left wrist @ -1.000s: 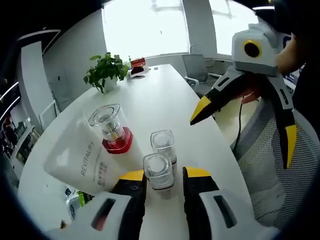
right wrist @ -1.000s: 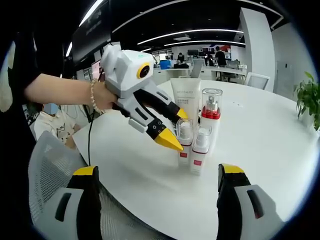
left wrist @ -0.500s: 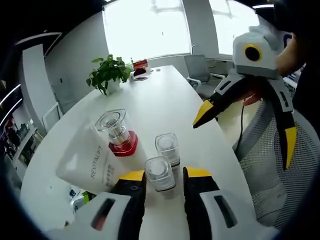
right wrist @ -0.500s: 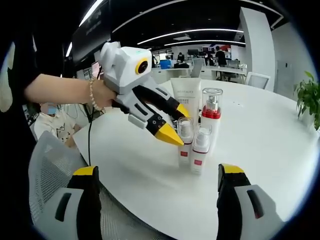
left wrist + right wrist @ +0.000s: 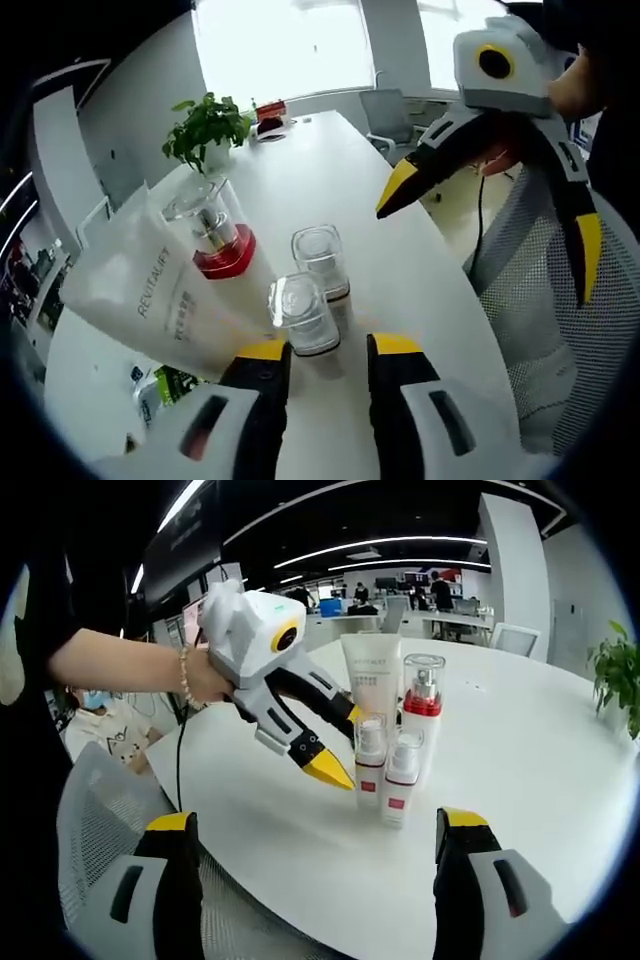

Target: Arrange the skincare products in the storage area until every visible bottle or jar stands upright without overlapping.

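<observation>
White table (image 5: 520, 740) is carrying four upright products: tube (image 5: 371, 677), pump (image 5: 421, 712), two bottles (image 5: 371, 763) (at 12 o'clock). Left gripper (image 5: 335, 745) is straddling one bottle with jaws apart, right gripper (image 5: 312, 880) is gaping empty; arranging looks nearly done.

Four skincare products stand upright in a tight cluster on the white table. The white tube (image 5: 371, 685) (printed REVITALIFT) stands cap down at the back. At its 3 o'clock in the right gripper view, the tall pump bottle (image 5: 422, 712) has a clear cap and red collar. In front, two small bottles (image 5: 370, 761) (image 5: 402, 777), clear-capped with red labels, stand side by side, nearly touching.
</observation>
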